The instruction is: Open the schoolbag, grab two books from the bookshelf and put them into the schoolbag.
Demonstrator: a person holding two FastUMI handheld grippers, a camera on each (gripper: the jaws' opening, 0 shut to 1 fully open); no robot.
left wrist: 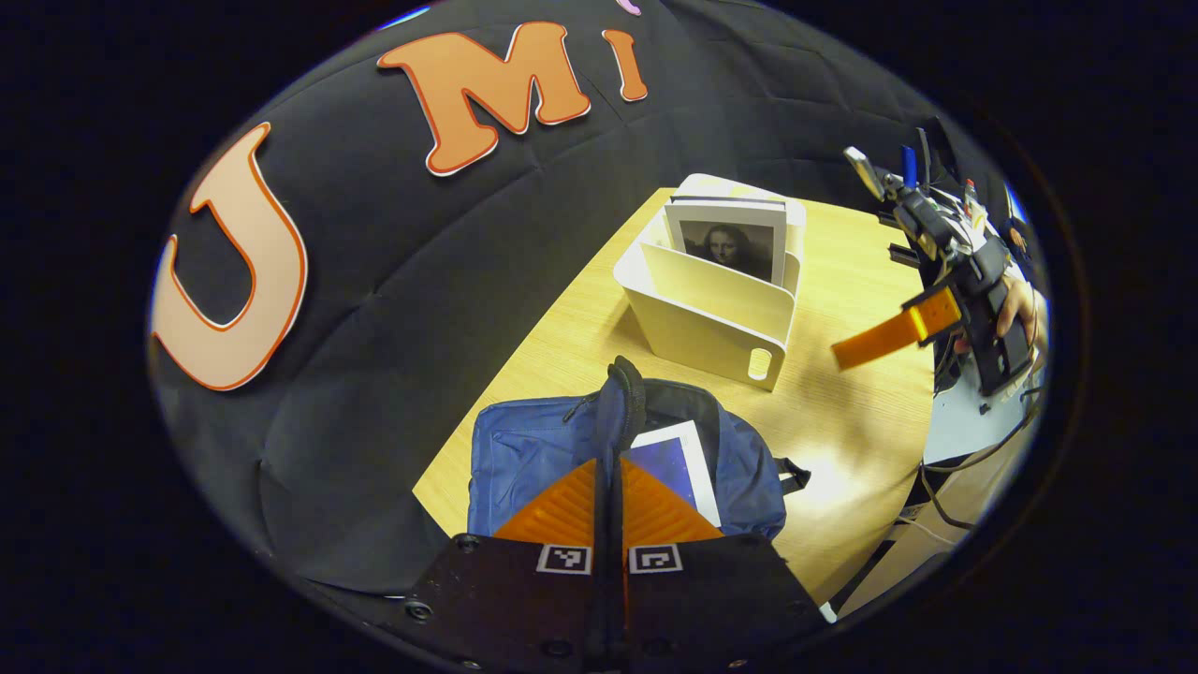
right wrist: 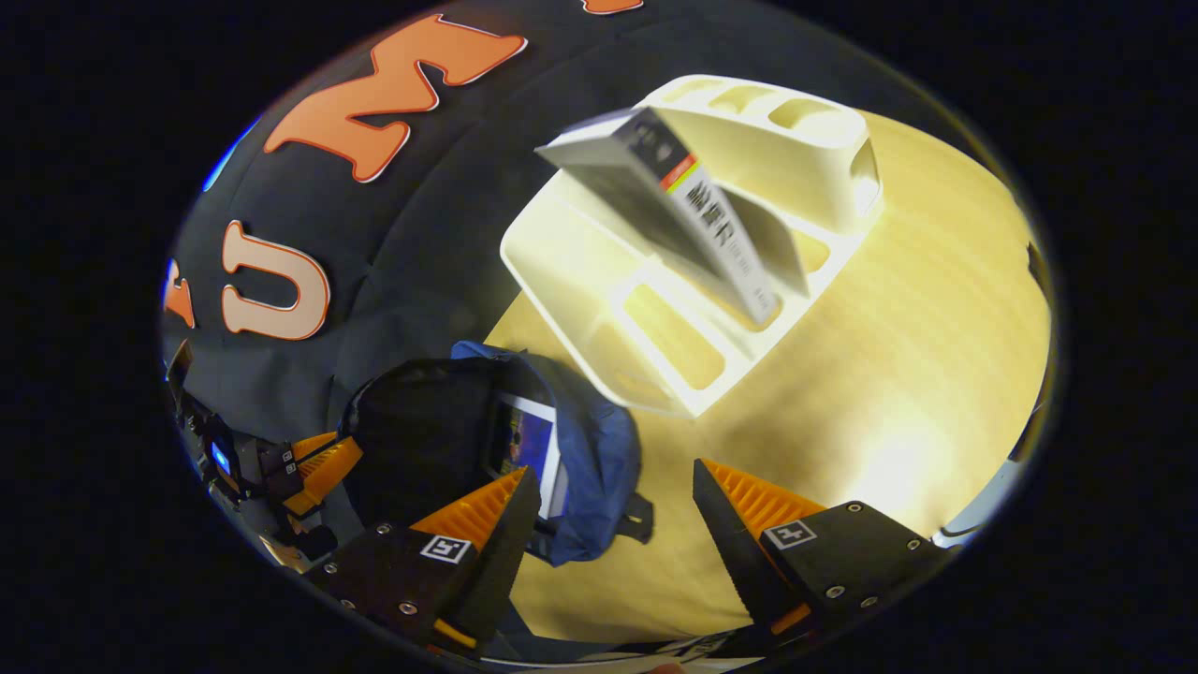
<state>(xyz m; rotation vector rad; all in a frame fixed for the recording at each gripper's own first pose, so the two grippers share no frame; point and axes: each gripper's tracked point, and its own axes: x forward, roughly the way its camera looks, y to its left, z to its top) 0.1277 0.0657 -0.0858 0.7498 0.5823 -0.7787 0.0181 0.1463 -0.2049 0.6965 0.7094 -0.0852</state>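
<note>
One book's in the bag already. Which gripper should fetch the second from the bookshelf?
Right. The right gripper is open and empty, facing the book in the bookshelf. The left gripper is shut on the schoolbag flap, probably keeping it open.

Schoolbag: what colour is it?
Blue, with a black inside; the schoolbag shows best in the left gripper view.

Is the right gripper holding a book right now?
No: in the right gripper view the right gripper is open and empty above the table, apart from the book in the bookshelf.
</note>
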